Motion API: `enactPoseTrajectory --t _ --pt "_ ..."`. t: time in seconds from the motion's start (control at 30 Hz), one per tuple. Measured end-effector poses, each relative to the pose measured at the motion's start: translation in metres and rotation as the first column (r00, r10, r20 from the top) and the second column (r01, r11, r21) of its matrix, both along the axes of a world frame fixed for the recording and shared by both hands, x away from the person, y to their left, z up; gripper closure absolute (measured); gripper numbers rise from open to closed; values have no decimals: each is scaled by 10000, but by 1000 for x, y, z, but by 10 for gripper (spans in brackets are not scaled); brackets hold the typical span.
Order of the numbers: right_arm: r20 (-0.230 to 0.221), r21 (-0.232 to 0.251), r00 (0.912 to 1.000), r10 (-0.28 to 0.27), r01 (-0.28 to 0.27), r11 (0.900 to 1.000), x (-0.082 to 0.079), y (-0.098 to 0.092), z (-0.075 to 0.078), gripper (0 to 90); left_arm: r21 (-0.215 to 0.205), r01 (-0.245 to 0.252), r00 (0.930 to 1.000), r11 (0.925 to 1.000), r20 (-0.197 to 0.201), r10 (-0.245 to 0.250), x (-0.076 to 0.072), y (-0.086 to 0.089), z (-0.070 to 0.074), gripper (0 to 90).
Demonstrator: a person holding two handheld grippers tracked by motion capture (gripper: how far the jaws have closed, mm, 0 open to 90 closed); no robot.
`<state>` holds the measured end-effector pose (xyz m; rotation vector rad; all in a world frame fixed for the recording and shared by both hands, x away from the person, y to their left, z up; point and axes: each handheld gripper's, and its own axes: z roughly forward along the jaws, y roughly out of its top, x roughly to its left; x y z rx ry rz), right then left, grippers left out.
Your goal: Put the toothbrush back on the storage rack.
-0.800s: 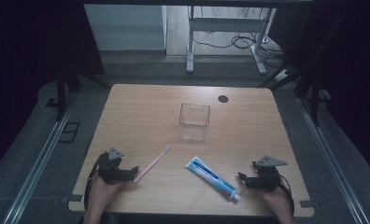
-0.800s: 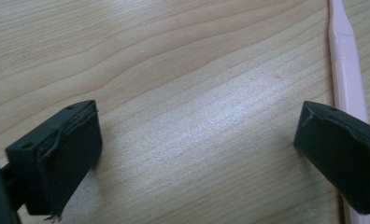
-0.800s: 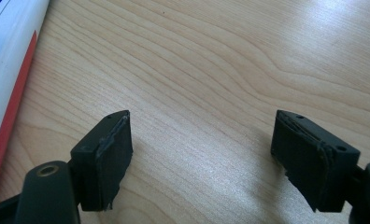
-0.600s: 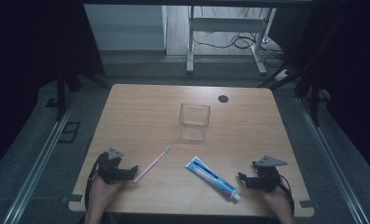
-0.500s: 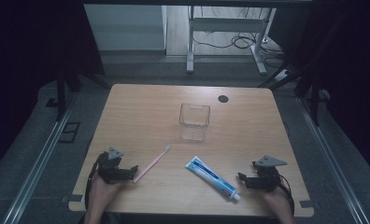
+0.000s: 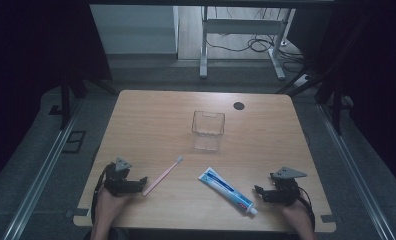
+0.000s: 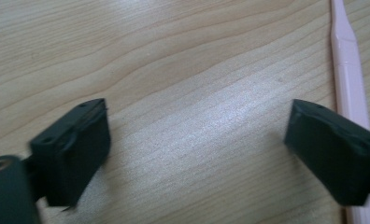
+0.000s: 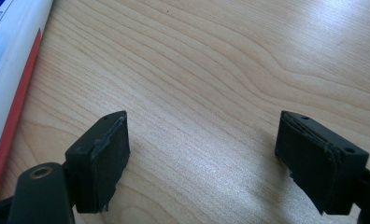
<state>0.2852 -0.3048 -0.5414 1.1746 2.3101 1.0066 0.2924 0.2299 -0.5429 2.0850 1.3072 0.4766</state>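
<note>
A pink toothbrush [image 6: 163,175] lies slanted on the wooden table [image 6: 151,115], near its front left. My left gripper [image 6: 142,182] rests just left of the brush's handle end, open, with bare wood between the jaws; in the left gripper view the toothbrush [image 7: 349,79] runs along the right jaw's outer side, beyond the left gripper [image 7: 197,144]. A blue and white toothpaste tube [image 6: 228,190] lies at the front right. My right gripper [image 6: 258,190] sits just right of its cap end, open and empty. The right gripper view shows the right gripper [image 8: 202,149] with the tube [image 8: 10,65] at far left.
A clear square plastic container [image 6: 208,129] stands upright at the table's middle. A dark round grommet [image 6: 239,105] sits at the back right. A person's hands hold both grippers at the front edge. Beyond the table are a desk frame and cables on the floor.
</note>
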Motion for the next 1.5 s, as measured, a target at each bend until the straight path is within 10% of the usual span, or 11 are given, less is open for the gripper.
enactPoseTrajectory --t 0.37,0.63,1.03,1.5 --pt "-12 -9 10000 48 -48 10000 0 0 0 165 366 -151 9998 9992 115 147 -2 1 5 263" --pt "-14 -12 10000 58 -58 10000 0 0 0 163 -116 98 9999 9999 40 -98 -4 3 10 450" --pt "-20 -15 10000 66 -66 10000 0 0 0 159 -236 699 9975 9973 116 -696 -8 0 18 887" --pt "-32 -20 10000 90 -90 10000 0 1 0 153 -203 1501 9875 9885 -452 -1509 -10 -14 16 895"
